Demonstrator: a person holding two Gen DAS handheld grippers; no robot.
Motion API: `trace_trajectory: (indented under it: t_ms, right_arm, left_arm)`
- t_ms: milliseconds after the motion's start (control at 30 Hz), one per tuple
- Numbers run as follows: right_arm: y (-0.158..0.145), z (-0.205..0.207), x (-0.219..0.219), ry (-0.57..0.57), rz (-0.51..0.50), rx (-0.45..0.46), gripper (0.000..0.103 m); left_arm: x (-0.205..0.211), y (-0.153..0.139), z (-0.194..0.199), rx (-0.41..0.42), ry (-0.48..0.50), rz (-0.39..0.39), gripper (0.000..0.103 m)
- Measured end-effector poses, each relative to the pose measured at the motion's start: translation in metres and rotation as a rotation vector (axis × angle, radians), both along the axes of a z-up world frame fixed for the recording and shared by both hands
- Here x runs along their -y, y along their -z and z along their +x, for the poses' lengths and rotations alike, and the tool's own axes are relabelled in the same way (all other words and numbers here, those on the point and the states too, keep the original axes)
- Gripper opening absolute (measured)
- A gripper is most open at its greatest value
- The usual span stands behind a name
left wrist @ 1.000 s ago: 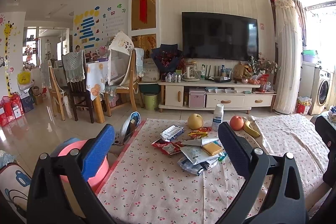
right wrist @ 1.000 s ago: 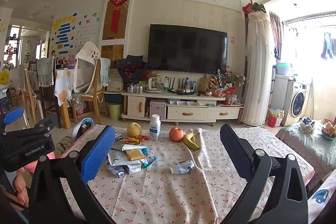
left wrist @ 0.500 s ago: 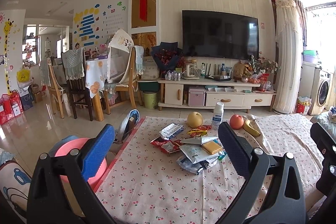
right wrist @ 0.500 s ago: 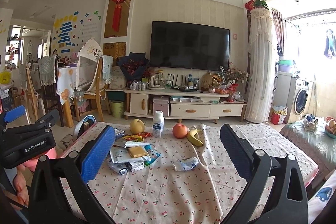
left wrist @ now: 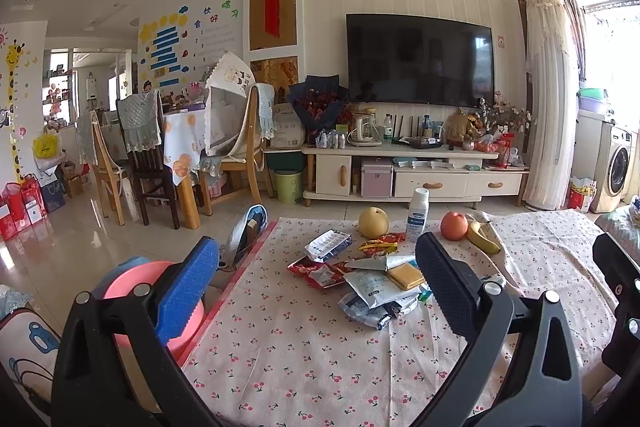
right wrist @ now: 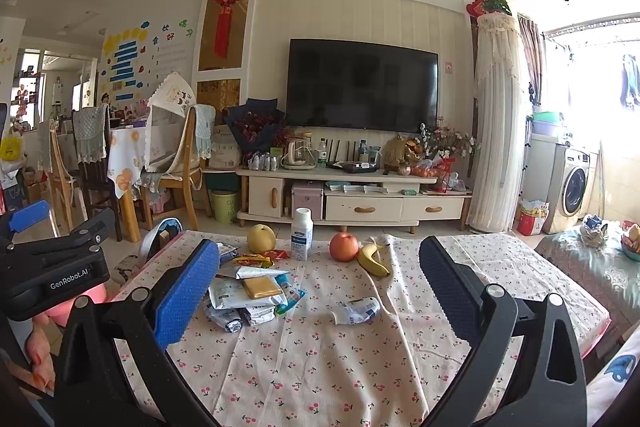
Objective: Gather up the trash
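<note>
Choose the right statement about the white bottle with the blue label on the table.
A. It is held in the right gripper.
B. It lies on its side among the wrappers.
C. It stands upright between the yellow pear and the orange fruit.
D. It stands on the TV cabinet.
C: the white bottle stands upright on the table, with the yellow pear on one side and the orange fruit on the other.

On the tabletop (right wrist: 320, 367), a heap of wrappers (right wrist: 248, 297) lies left of a crumpled packet (right wrist: 356, 311). Behind them, from left to right, stand a pear (right wrist: 261, 238), a bottle (right wrist: 302, 234), an orange (right wrist: 343, 247) and a banana (right wrist: 372, 259). A basin (left wrist: 148, 303) sits left of the tabletop, below its edge.
</note>
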State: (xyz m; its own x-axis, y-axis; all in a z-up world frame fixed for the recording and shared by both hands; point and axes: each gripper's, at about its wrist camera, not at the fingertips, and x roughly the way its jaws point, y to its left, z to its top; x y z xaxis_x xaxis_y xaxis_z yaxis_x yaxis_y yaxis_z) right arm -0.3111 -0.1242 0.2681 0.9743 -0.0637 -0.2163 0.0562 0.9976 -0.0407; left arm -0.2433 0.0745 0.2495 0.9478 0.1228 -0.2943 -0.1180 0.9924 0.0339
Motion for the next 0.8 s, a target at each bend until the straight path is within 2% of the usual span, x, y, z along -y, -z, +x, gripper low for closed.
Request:
trace_trajectory:
  t_ms: [467,800]
  right_arm:
    - [0.018,0.012,0.006,-0.007,0.003,-0.027,0.099]
    - [0.046,0.034,0.015,-0.016,0.015,-0.101,0.099]
  left_arm:
    - [-0.001,0.013,0.009,-0.022,-0.002,0.011,0.099]
    - [-0.001,0.032,0.022,-0.071,0.017,0.013,0.099]
